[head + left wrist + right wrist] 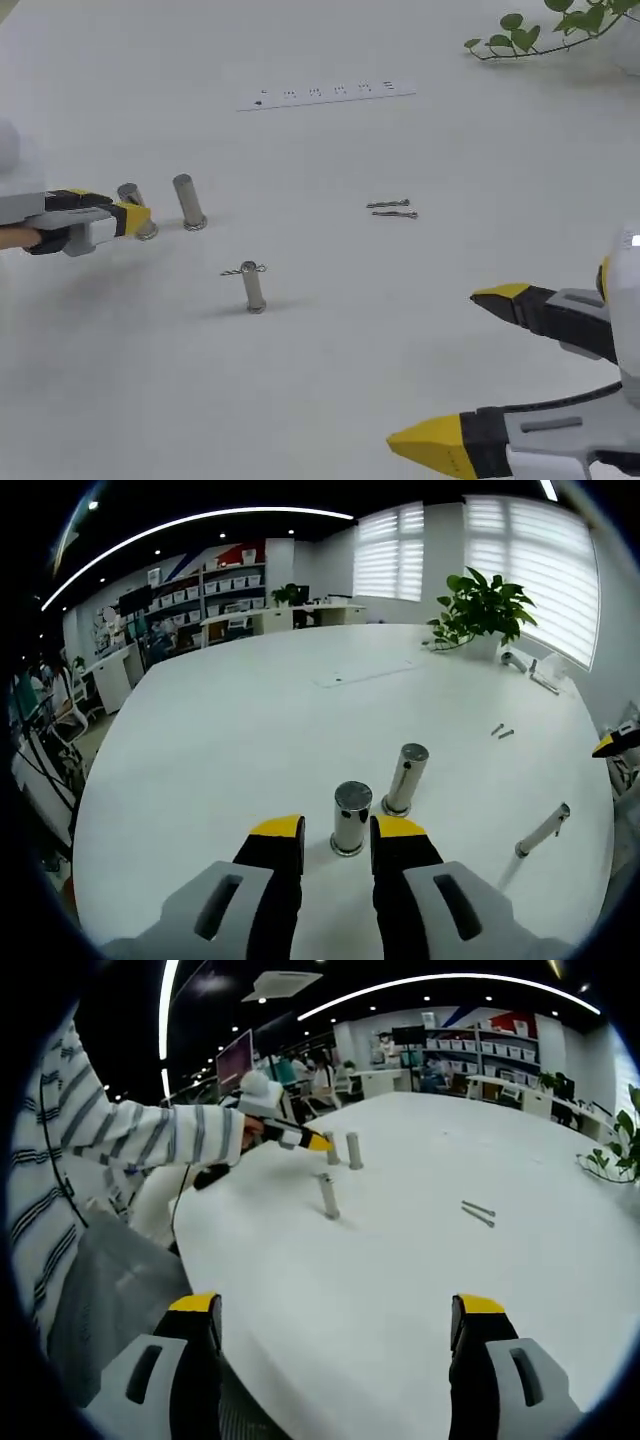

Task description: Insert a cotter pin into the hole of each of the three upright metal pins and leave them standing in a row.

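Fitted pin (pixel 252 287): silver cylinder, upright on its flanged head. Cotter pin (pixel 243 270) goes through the hole near its top and sticks out level, mostly to the left in the head view.

Bare pin (pixel 188 202): same type, upright, no cotter. It stands beyond and left of the fitted pin.

End pin (pixel 133 205): upright, no cotter, just left of the bare pin and farthest from the fitted pin. It stands between the left gripper (pixel 338 832) jaw tips; contact unclear.

Loose cotter pins (pixel 392 208): two, flat on the table, side by side and roughly parallel. They lie right of the fitted pin, slightly beyond it and well apart from it.
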The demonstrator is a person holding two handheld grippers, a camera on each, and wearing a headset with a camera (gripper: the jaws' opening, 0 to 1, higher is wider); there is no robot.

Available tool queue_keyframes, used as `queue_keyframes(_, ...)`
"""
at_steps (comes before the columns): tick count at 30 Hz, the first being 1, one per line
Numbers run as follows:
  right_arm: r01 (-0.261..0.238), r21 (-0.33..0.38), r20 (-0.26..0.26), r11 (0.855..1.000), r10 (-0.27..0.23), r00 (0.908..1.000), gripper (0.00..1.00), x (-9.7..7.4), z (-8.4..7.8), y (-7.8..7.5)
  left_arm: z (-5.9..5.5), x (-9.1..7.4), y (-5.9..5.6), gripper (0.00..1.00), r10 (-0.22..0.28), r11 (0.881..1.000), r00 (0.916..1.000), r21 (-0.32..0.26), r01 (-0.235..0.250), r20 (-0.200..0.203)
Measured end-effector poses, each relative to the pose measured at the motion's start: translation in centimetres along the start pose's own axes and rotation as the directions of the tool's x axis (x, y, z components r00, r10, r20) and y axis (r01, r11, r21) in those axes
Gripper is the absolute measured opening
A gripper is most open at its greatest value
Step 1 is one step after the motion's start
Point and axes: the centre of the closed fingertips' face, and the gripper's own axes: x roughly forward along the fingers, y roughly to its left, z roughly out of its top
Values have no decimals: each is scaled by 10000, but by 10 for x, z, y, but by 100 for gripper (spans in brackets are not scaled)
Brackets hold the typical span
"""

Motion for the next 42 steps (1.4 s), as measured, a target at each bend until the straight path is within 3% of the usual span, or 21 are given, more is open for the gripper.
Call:
queue_keyframes(9, 146, 51, -139, 9999, -145, 9998, 96, 2, -7, -3, -2, 3, -2, 20, 185, 9984, 9996, 543, -173, -220)
queue_keyframes(18, 123, 236, -85, 9996, -121, 9999, 96, 2, -9, -4, 1, 4, -8, 12, -45, 9983, 9999, 577, 54, -149)
queue_keyframes(21, 142, 223, -83, 9997, -140, 9999, 95, 1, -9, -4, 1, 3, -8, 11, -8, 9998, 9999, 173, 11, -148)
queue_keyframes(24, 135, 280, -59, 9995, -133, 9999, 95, 0, -10, -4, 1, 2, -7, 11, 97, 9997, 9998, 239, -92, -193)
queue_keyframes(27, 164, 315, -71, 9994, -161, 9998, 95, 0, -11, -4, 0, 0, -5, 10, 247, 9971, 9992, -708, -268, -311)
queue_keyframes(29, 208, 247, -110, 9995, -205, 9997, 95, 0, -12, -5, -1, -2, -5, 10, 259, 9977, 9992, -625, -278, -309)
queue_keyframes(32, 207, 238, -89, 9995, -205, 9997, 95, -1, -11, -6, -1, -7, -7, 10, 230, 9989, 9992, -405, -243, -335)
queue_keyframes(37, 174, 172, -26, 9997, -174, 9998, 95, -1, -9, -7, 8, -21, -11, 10, 135, 9992, 9999, -388, -139, -105)
queue_keyframes(40, 198, 121, 42, 9997, -199, 9998, 95, -1, -7, -9, 13, -34, -18, 10, 59, 9999, 10000, 93, -59, -76)
queue_keyframes(42, 223, 89, 167, 9997, -224, 9996, 95, -2, -4, -10, 18, -45, -24, 10, -59, 10000, 10000, -2, 59, 51)
